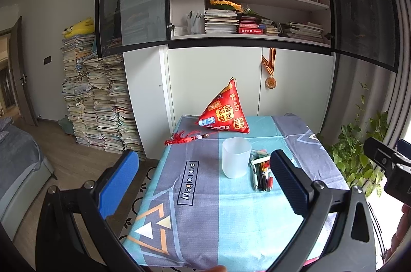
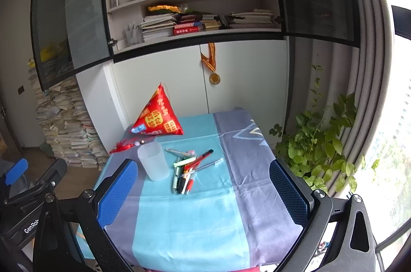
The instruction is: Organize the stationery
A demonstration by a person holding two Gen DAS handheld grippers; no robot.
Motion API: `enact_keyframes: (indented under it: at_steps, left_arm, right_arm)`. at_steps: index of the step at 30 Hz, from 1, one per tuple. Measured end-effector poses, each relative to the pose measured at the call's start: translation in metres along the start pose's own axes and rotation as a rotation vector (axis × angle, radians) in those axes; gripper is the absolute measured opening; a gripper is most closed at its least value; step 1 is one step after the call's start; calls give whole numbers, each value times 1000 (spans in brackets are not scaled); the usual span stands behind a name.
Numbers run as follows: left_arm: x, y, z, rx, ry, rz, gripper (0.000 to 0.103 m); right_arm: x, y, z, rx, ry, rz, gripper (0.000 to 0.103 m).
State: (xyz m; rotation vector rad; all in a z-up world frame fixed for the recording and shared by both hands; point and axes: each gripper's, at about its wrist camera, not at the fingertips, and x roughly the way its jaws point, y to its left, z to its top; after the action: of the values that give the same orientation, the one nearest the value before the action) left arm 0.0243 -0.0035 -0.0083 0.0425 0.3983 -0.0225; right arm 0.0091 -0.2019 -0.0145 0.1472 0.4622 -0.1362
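Starting from the near edge, the left gripper (image 1: 203, 184) and the right gripper (image 2: 203, 195) are both held wide apart above the tablecloth (image 2: 185, 225), with nothing between the fingers, probably so that a first grasp can be chosen. Further on, the frosted cup (image 2: 153, 162) is placed upright, its mouth open to receive things. Just beside it, on its right, the pens (image 2: 188, 169) are heaped loosely, some crossing; none is in the cup yet. Behind, a red pyramid pouch (image 2: 156, 119) is kept apart from the work.
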Motion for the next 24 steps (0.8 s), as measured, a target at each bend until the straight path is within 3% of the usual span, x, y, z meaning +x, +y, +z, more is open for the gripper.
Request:
enact_keyframes:
  at_steps: [24]
  left_arm:
    - [1,-1,-4,8,-16,-3,102]
  right_arm:
    - [0,0,2,-1,0,1,102]
